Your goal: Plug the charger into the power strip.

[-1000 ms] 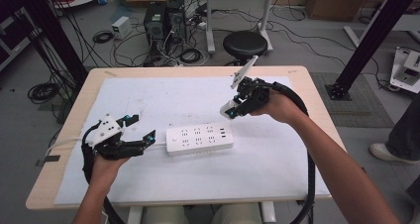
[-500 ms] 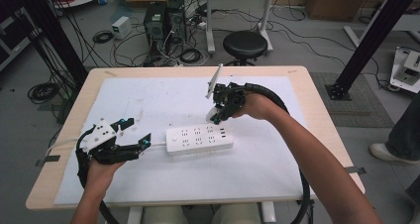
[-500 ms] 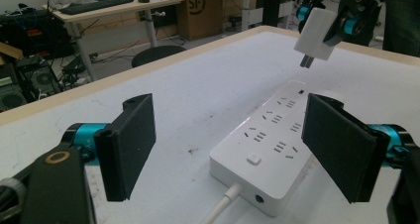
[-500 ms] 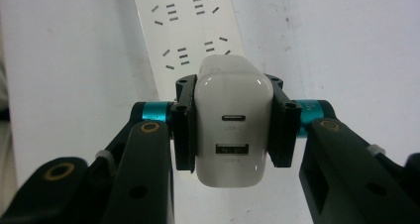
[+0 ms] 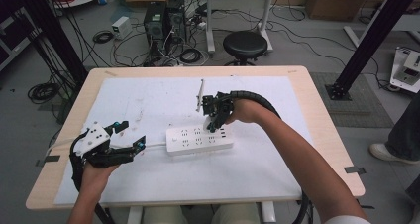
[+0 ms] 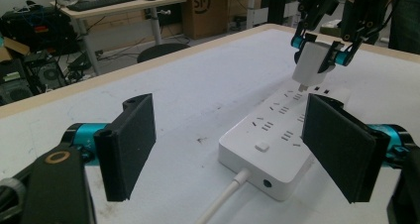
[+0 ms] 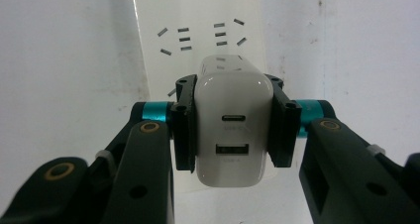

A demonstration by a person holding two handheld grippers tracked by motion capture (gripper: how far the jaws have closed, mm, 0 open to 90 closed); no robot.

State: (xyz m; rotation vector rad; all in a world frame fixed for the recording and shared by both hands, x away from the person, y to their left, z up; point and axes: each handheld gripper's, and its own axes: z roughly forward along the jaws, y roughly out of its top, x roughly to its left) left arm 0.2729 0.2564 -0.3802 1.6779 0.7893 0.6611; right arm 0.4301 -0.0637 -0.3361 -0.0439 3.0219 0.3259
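the person's left forearm comes up from the near edge of the desk [image 5: 317,110], its hand wrapped round the left hand-held gripper [image 5: 130,136], which lies low over the white mat near the front left corner and points toward the middle of the desk; its two black jaws stand wide apart with nothing between them, and in the left gripper view they frame the near end of the power strip [image 6: 277,135] without touching it. one white power strip [image 5: 199,140] lies flat on the mat just beyond and to the right of that gripper, its white cord [image 6: 223,199] leaving the end that faces the left gripper, beside a round port and a small square button. the right arm reaches in from the near right and crosses the desk diagonally, wrist bent down, so that the right hand-held gripper [image 5: 212,121] points steeply down over the far-right part of the strip. its jaws are closed on the two sides of one white charger block [image 7: 233,130], whose face shows two ports, one small oval above one larger rectangular one. in the left gripper view the charger [image 6: 311,68] hangs with its metal prongs right at the strip's sockets; whether they are in a socket cannot be told. beyond the desk stand one round black stool [image 5: 244,44], a computer tower and loose cables on the floor.
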